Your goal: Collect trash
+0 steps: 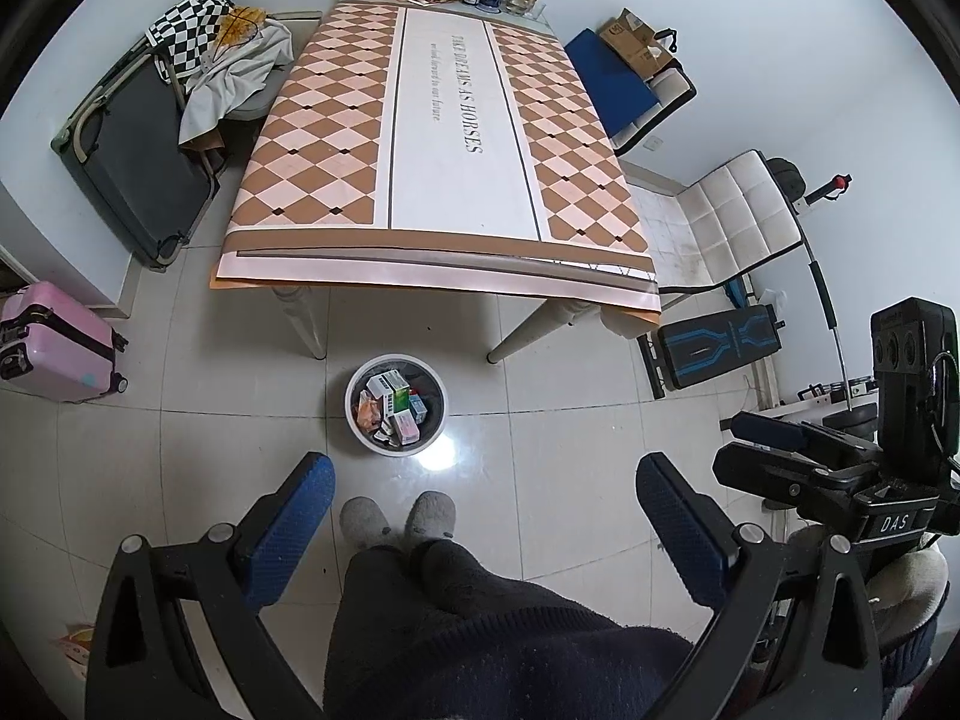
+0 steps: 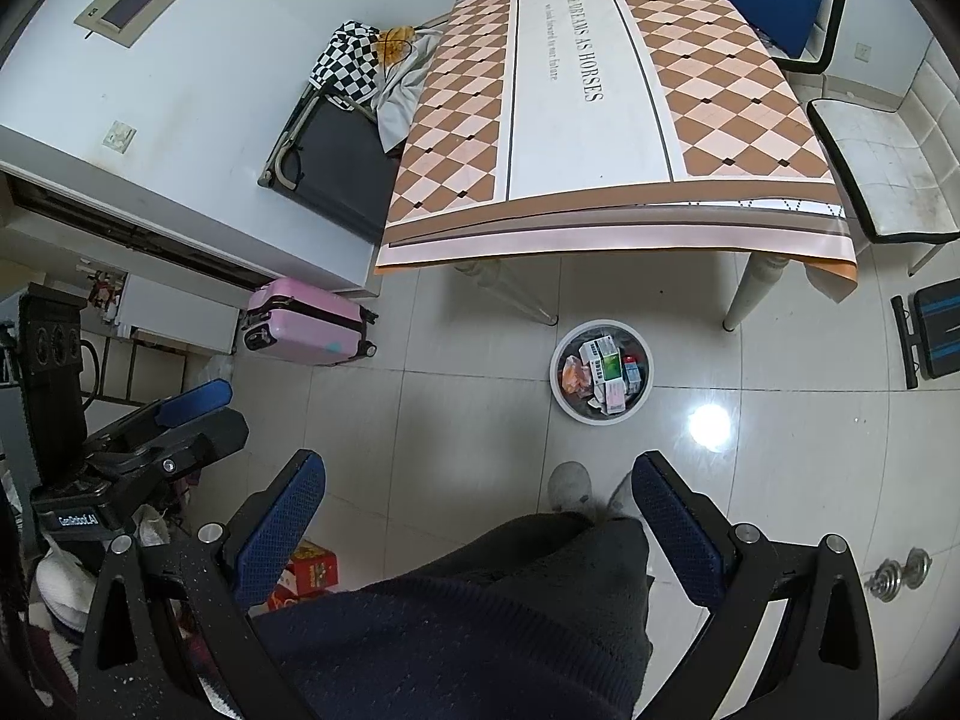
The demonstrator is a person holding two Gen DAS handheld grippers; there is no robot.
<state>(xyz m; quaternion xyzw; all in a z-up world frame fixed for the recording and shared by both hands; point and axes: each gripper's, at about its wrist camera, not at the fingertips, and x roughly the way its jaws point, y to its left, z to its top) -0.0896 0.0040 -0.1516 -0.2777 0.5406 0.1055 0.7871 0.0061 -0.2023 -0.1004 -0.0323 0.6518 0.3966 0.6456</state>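
A pink suitcase point(image 1: 57, 351) stands at the left by the wall. The left gripper point(image 1: 485, 531) is spread wide, holding nothing. The bin point(image 1: 396, 405) of boxes and wrappers sits on the floor tiles before the table point(image 1: 444, 138). The right gripper point(image 2: 478, 525) gapes empty too.

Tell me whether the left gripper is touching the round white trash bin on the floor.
Apart. The left wrist view shows bare floor tile between the open left gripper and the round white trash bin, which stands beyond its fingertips.
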